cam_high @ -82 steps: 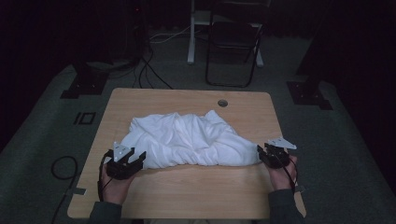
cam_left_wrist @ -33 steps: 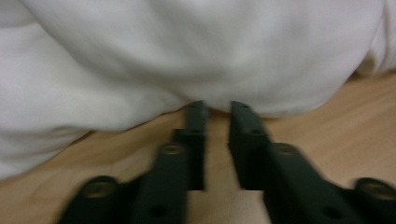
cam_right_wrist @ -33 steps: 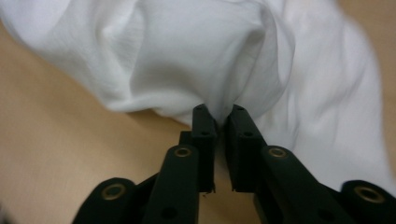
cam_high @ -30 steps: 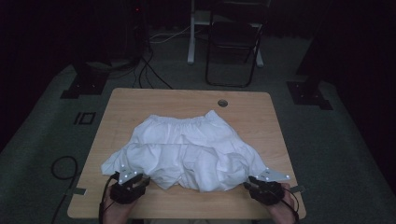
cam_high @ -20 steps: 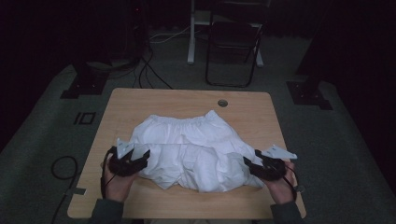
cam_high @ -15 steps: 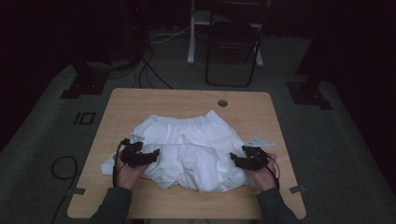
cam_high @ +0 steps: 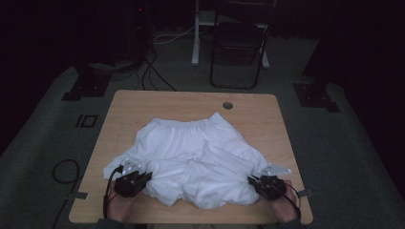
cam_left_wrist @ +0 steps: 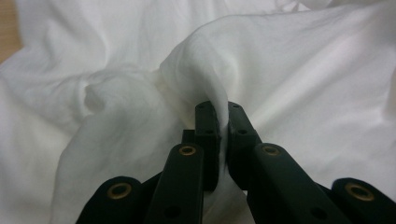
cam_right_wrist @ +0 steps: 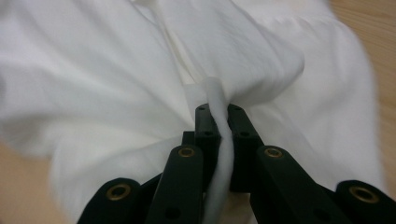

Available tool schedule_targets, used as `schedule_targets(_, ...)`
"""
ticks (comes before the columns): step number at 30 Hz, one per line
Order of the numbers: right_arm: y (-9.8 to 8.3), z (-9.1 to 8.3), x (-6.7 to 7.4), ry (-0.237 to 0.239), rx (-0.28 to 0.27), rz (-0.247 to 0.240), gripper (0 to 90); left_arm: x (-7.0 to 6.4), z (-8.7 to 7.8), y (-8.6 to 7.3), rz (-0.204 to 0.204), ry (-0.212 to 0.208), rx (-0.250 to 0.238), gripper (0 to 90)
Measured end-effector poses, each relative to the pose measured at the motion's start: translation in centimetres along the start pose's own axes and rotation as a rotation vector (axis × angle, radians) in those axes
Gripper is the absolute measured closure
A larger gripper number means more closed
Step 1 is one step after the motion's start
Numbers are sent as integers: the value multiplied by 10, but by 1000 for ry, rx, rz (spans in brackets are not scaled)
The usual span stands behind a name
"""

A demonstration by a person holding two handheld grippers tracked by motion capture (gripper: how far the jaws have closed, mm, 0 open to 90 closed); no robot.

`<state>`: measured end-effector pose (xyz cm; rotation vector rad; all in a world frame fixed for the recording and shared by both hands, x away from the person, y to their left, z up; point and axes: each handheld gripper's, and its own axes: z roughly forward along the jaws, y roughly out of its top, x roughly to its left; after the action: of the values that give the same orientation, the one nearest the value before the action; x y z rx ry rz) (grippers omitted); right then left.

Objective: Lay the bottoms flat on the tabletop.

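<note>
Two grippers at the lower frame edge, left gripper clamped on a fold of white shorts, right gripper likewise pinched shut on a hem, jaws just closed, wooden table beneath.

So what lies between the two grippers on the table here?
In the high view, the near hem of the white shorts spans from the left gripper to the right gripper.

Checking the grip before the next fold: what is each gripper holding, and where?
Both hold the white shorts: the left gripper pinches a fold at the near left leg, the right gripper a hem edge at the near right leg.
</note>
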<state>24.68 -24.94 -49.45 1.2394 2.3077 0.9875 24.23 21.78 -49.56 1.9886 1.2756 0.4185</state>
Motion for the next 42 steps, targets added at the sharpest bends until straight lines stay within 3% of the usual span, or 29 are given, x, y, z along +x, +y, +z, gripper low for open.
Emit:
schedule_targets(4,-31,-33,-3,-21,14,31,852,-2,-13,-26,5,33,58,869)
schedule_targets(8,-58,-42,-6,-23,79,76,832,-1,-10,-42,-25,42,99,807)
schedule_targets(10,-61,-39,-8,-8,100,79,711,2,-14,-38,-35,59,61,666)
schedule_targets(12,-55,-40,-11,-43,67,84,559,3,-21,-28,-40,53,-2,593)
schedule_targets(13,-55,-40,-11,-43,67,84,559,3,-21,-28,-40,53,-2,566)
schedule_targets(14,-48,-42,-13,-50,34,88,513,2,-25,-17,-31,69,-43,566)
schedule_targets(15,-26,-42,-16,-58,-47,84,421,1,-25,-1,-22,81,-76,507)
schedule_targets(16,-26,-42,-16,-58,-47,84,421,1,-25,-1,-22,81,-76,489)
schedule_targets(17,-5,-32,-15,-75,-66,59,383,-3,-16,16,1,79,-93,476)
schedule_targets(20,13,-16,-13,-61,-66,31,370,-7,-1,32,26,80,-84,411)
schedule_targets(21,30,5,-11,-51,-59,23,359,-13,19,46,46,64,-71,400)
schedule_targets(22,30,5,-11,-51,-59,23,359,-13,19,46,46,64,-71,386)
schedule_targets(23,44,27,-8,-40,-44,15,331,-17,42,56,61,40,-30,371)
schedule_targets(24,44,27,-8,-40,-44,15,331,-17,42,56,61,40,-30,355)
schedule_targets(25,54,51,-5,-39,-4,1,308,-23,63,61,77,22,0,347)
schedule_targets(26,54,51,-5,-39,-4,1,308,-23,63,61,77,22,0,318)
schedule_targets(27,57,73,-1,-46,54,-8,289,-30,84,61,85,6,48,295)
schedule_targets(28,57,73,-1,-46,54,-8,289,-30,84,61,85,6,48,296)
schedule_targets(30,54,91,4,-42,122,-25,290,-34,96,56,93,-8,99,304)
schedule_targets(31,47,98,8,-45,170,-37,348,-36,100,49,119,-21,138,485)
schedule_targets(32,47,98,8,-45,170,-37,348,-36,100,49,119,-21,138,591)
schedule_targets(33,42,91,9,-17,164,-22,517,-37,94,43,127,-37,140,687)
schedule_targets(34,42,91,9,-17,164,-22,517,-37,94,43,127,-37,140,771)
schedule_targets(35,39,85,10,-13,176,-34,633,-36,86,40,126,-45,128,771)
schedule_targets(36,34,77,12,-17,181,-52,706,-36,80,38,124,-54,119,847)
schedule_targets(37,25,66,12,-19,193,-62,826,-36,64,31,143,-53,101,866)
schedule_targets(38,25,66,12,-19,193,-62,826,-36,64,31,143,-53,101,868)
schedule_targets(39,12,51,11,-24,203,-57,877,-33,44,21,148,-58,92,868)
schedule_targets(42,-4,35,8,-35,214,-48,889,-28,31,11,145,-38,94,868)
